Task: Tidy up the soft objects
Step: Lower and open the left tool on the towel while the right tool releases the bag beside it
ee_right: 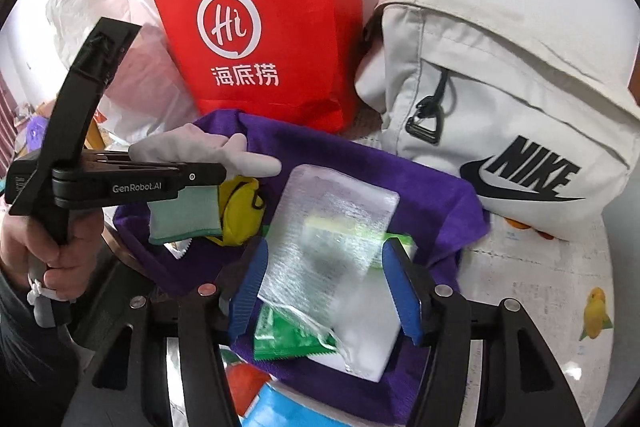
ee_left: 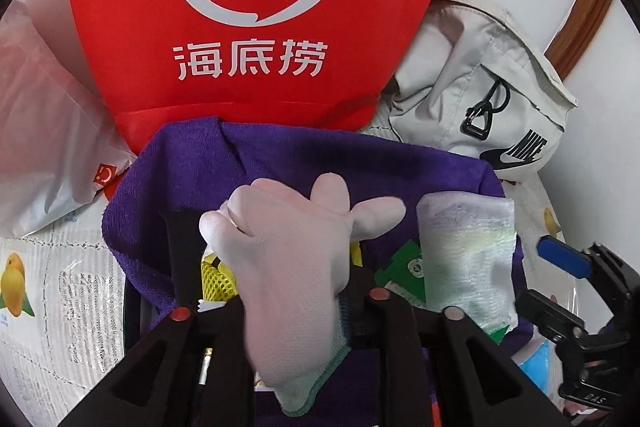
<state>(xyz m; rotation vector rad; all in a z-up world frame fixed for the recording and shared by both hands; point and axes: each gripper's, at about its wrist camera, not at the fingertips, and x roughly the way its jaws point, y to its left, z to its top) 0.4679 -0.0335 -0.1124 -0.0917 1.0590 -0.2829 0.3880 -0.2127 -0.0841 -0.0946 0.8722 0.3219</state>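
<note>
My left gripper [ee_left: 296, 291] is shut on a white knit glove [ee_left: 288, 251] with a green cuff and holds it above a purple towel [ee_left: 320, 155]. The glove [ee_right: 208, 151] and the left gripper [ee_right: 200, 179] also show in the right wrist view. My right gripper [ee_right: 326, 287] has blue pads [ee_right: 250, 283] open around a clear-wrapped white pack [ee_right: 336, 227] lying on the purple towel [ee_right: 432, 195], without pressing it. The pack also shows in the left wrist view [ee_left: 466, 247]. A green sachet [ee_right: 288, 335] lies under the pack. A yellow mesh item [ee_right: 240, 207] lies beside the glove.
A red paper bag [ee_right: 264, 27] stands behind the towel. A beige Nike bag [ee_right: 500, 99] lies at the right. A white plastic bag [ee_left: 44, 115] lies at the left. The table has a fruit-print cover [ee_right: 560, 287]. Blue and red items [ee_right: 256, 387] lie near the front.
</note>
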